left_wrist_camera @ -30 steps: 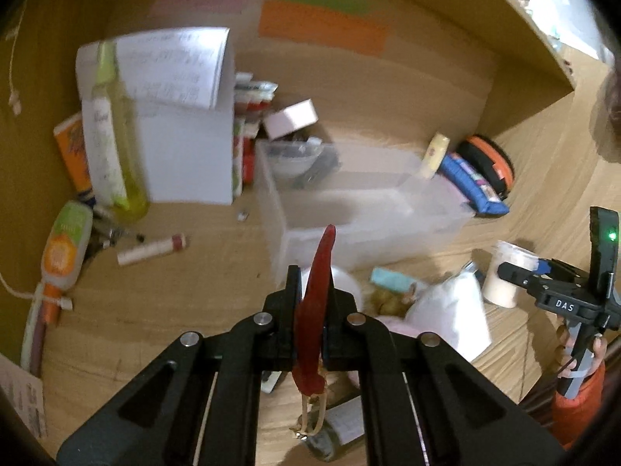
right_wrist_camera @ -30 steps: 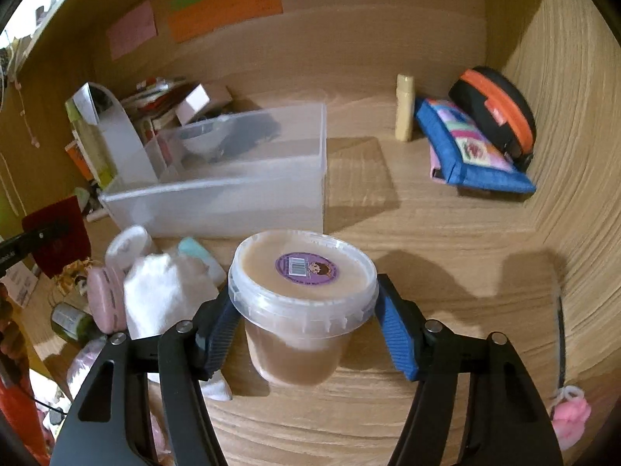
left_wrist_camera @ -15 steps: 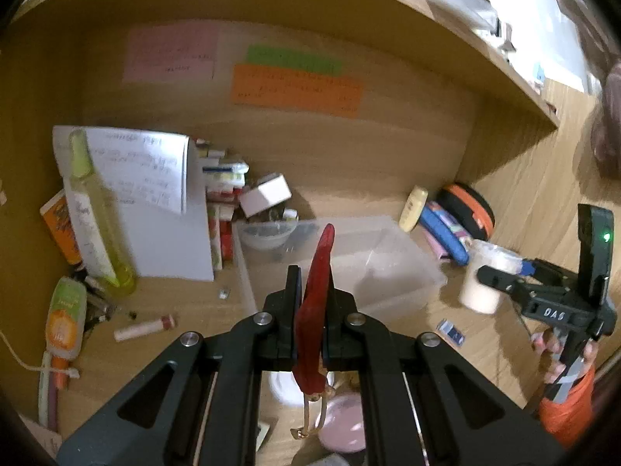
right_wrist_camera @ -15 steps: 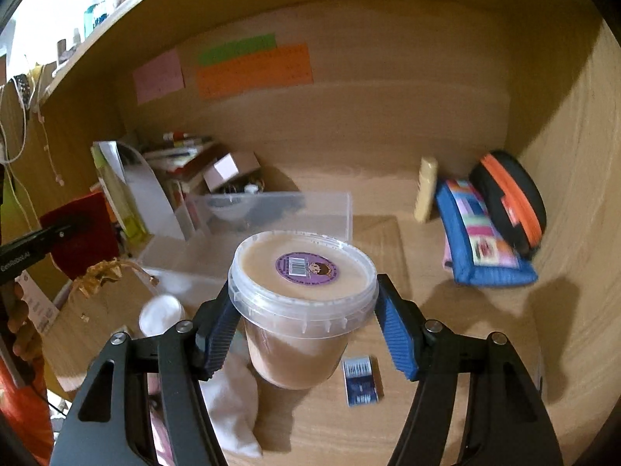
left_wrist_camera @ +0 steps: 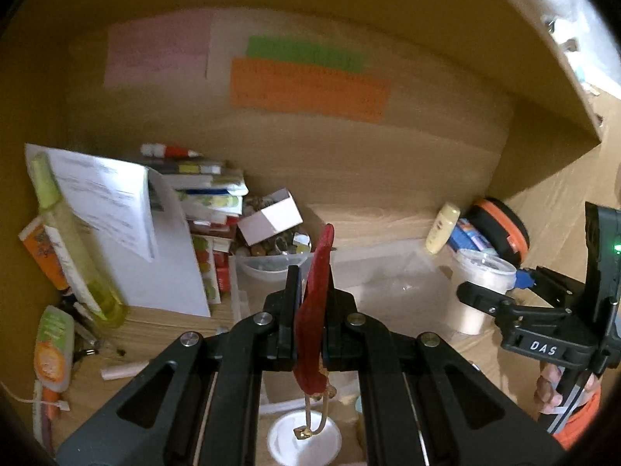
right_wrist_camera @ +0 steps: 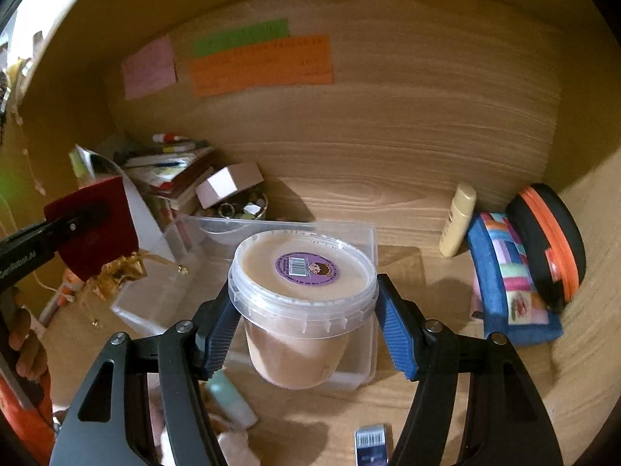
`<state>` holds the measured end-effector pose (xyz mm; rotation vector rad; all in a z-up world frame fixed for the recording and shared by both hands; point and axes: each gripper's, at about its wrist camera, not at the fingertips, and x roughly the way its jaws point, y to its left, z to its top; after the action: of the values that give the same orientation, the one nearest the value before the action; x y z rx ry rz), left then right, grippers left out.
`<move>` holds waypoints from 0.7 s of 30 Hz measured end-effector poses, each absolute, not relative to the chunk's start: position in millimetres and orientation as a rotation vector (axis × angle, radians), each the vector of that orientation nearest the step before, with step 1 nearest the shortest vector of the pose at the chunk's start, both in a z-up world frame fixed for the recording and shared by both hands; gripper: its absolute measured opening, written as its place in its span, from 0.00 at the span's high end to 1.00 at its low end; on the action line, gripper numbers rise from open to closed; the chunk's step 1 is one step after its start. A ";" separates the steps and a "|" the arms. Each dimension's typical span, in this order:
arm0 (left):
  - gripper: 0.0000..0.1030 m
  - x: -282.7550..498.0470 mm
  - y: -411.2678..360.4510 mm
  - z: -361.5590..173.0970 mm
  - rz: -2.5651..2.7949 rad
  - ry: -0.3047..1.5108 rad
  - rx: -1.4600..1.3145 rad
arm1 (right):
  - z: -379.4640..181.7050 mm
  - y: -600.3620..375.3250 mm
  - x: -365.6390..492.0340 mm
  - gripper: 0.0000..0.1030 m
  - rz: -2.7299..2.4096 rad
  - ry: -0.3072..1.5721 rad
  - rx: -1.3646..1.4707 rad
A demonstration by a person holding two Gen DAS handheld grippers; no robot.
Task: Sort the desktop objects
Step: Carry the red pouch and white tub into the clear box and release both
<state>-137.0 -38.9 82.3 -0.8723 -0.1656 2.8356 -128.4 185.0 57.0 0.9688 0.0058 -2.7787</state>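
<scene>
While the right gripper (right_wrist_camera: 304,330) clasps a lidded tub (right_wrist_camera: 302,303) above the clear bin (right_wrist_camera: 365,240), the left gripper (left_wrist_camera: 310,310) pinches a red pouch (left_wrist_camera: 314,310) — both held clear of the surface (right_wrist_camera: 427,407).

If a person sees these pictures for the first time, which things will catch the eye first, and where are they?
First comes the lidded tub of beige paste, held by the right gripper above the clear plastic bin. Next is the flat red pouch with a gold cord, pinched in the left gripper. Behind both, an orange note and a green note are on the wooden back wall.
</scene>
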 end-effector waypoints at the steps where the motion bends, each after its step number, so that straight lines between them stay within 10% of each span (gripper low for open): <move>1: 0.94 -142.6 -37.7 79.0 2.833 -0.164 -0.887 | 53.7 182.8 -134.2 0.38 -2.778 0.018 0.982; 21: 0.93 -190.7 -9.9 7.6 2.762 0.046 -1.161 | -6.9 154.5 -181.7 0.38 -2.685 0.165 1.200</move>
<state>-190.7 -9.9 7.6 -1.1613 0.0460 2.7615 -181.7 154.5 -6.9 1.2002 0.1650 -2.6847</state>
